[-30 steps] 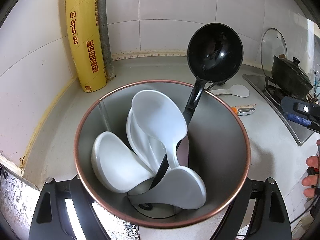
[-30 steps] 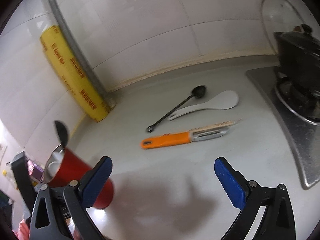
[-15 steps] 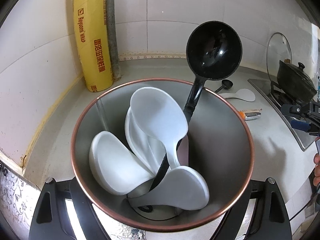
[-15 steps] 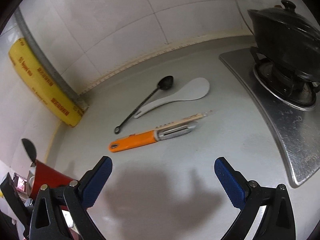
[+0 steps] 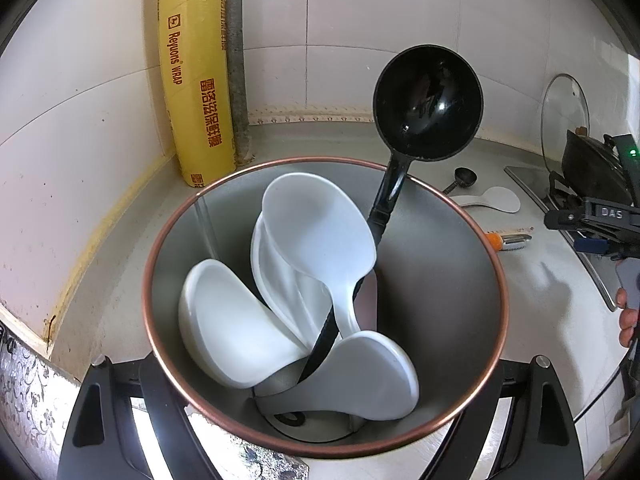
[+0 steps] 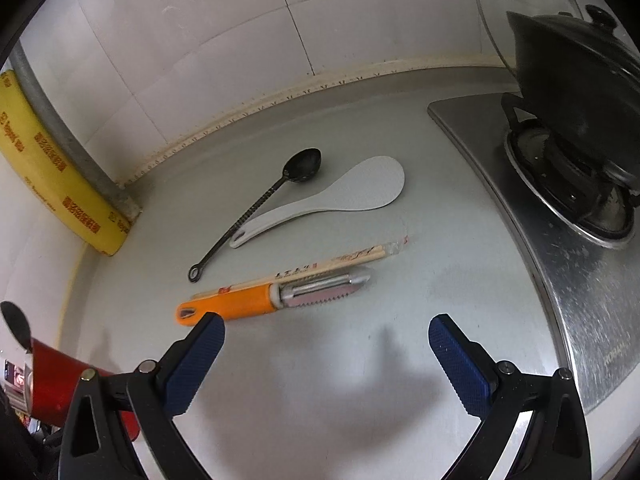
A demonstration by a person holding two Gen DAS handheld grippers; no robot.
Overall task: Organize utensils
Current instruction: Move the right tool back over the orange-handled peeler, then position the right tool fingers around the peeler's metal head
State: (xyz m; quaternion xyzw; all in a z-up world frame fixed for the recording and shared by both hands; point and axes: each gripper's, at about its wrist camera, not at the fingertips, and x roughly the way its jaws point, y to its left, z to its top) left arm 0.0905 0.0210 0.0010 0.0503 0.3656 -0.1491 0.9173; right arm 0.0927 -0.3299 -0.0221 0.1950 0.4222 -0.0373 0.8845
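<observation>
your left hand-held gripper [image 5: 320, 412] clamped on the utensil cup [image 5: 460, 280], right hand-held gripper [image 6: 326, 354] spread wide with nothing in it, orange peeler [image 6: 276, 294] just ahead on the surface [image 6: 360, 400], white rice paddle [image 6: 340, 196] further out

Bright even light, soft shadows, fisheye-warped edges
</observation>
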